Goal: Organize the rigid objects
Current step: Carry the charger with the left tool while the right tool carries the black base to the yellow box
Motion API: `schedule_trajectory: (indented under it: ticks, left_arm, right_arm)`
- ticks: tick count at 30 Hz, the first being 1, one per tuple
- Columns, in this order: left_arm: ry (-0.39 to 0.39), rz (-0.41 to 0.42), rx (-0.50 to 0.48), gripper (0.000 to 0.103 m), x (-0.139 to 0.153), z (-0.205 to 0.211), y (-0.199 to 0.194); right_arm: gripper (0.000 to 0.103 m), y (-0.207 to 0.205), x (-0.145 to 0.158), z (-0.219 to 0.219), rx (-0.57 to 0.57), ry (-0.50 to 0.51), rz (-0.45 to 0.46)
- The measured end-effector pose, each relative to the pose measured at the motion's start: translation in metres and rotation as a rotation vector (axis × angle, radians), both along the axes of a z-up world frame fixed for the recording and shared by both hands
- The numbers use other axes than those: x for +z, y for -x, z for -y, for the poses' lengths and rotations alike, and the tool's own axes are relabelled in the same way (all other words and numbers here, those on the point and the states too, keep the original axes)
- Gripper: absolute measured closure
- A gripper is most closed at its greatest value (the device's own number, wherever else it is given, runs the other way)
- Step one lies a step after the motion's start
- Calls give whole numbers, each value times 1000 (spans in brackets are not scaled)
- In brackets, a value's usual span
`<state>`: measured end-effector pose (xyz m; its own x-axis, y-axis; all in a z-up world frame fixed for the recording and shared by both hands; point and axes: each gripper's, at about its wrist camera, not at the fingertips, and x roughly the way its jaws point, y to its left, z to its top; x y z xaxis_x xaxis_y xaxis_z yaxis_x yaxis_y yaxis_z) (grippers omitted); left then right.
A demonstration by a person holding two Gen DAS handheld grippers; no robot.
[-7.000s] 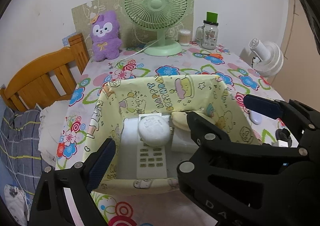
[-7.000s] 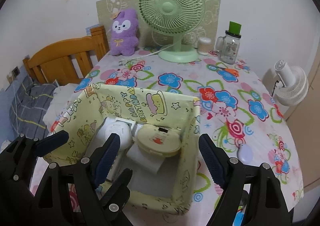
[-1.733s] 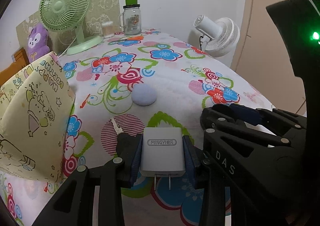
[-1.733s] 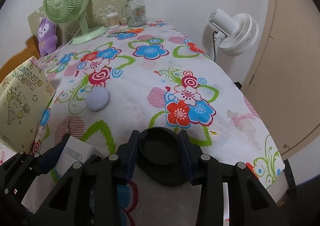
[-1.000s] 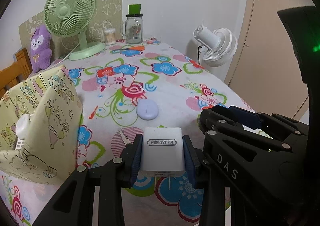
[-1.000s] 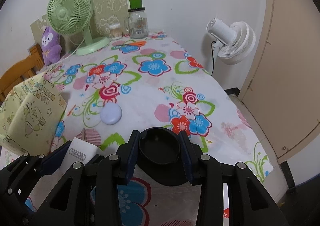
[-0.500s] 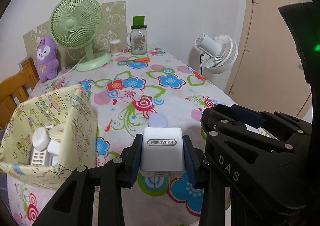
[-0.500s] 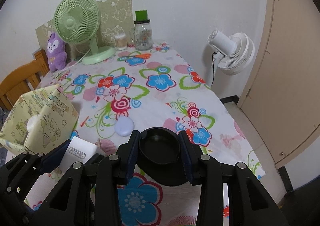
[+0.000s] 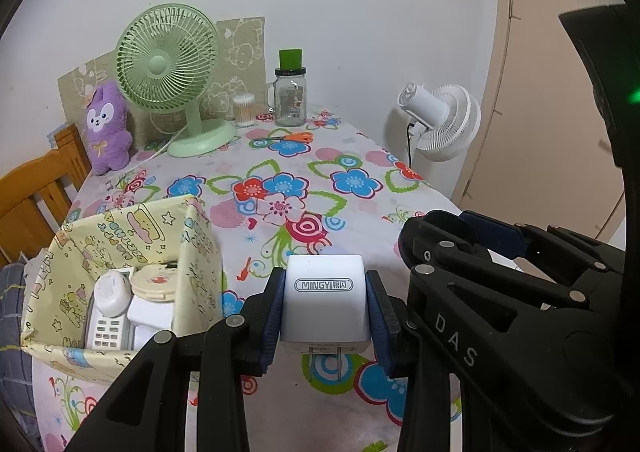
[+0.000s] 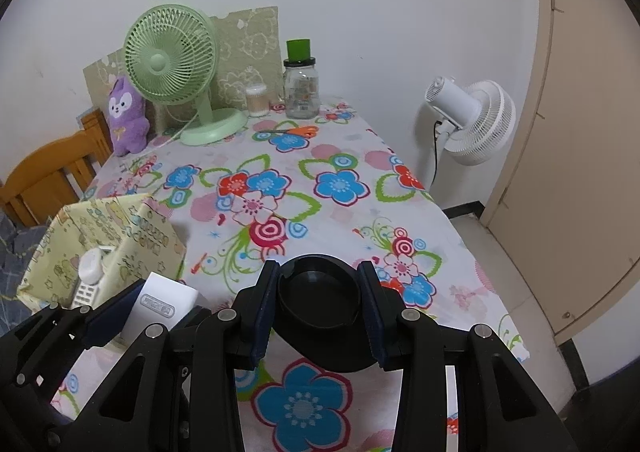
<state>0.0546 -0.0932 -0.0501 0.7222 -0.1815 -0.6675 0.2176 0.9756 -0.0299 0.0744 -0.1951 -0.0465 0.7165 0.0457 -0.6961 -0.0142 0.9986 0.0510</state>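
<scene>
My left gripper (image 9: 325, 312) is shut on a white MINGYI charger (image 9: 325, 302), prongs pointing down, held above the floral tablecloth. The charger also shows in the right wrist view (image 10: 160, 306). My right gripper (image 10: 320, 312) is shut on a black round object (image 10: 320, 298), held above the table's near part. A yellow cartoon-print fabric box (image 9: 200, 248) stands at the left and holds a white remote (image 9: 105, 330), a white round device (image 9: 110, 288) and a cream round case (image 9: 154, 282). The box also shows in the right wrist view (image 10: 136, 240). A lilac puck (image 9: 332, 250) peeks out behind the charger.
At the table's far end stand a green fan (image 9: 172, 71), a purple plush (image 9: 106, 127), a glass jar with a green cap (image 9: 291, 93), a cotton-swab tub (image 9: 244, 115) and orange scissors (image 9: 296, 137). A white floor fan (image 9: 444, 119) stands right of the table. A wooden chair (image 9: 36, 191) is at the left.
Both grippers have risen and pulled back with the charger and the black object still held. The yellow box's inside has come into view at the left.
</scene>
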Motion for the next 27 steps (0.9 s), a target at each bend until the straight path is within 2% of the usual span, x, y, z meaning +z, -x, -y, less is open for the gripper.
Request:
schedule_trajectory:
  ticks: [9, 27]
  left_arm:
    - [1, 17, 22, 64, 16, -13, -1]
    - [-3, 31, 57, 64, 27, -46, -9]
  right_arm:
    - [60, -4, 16, -14, 21, -2, 15]
    - [60, -14, 30, -49, 76, -5, 29]
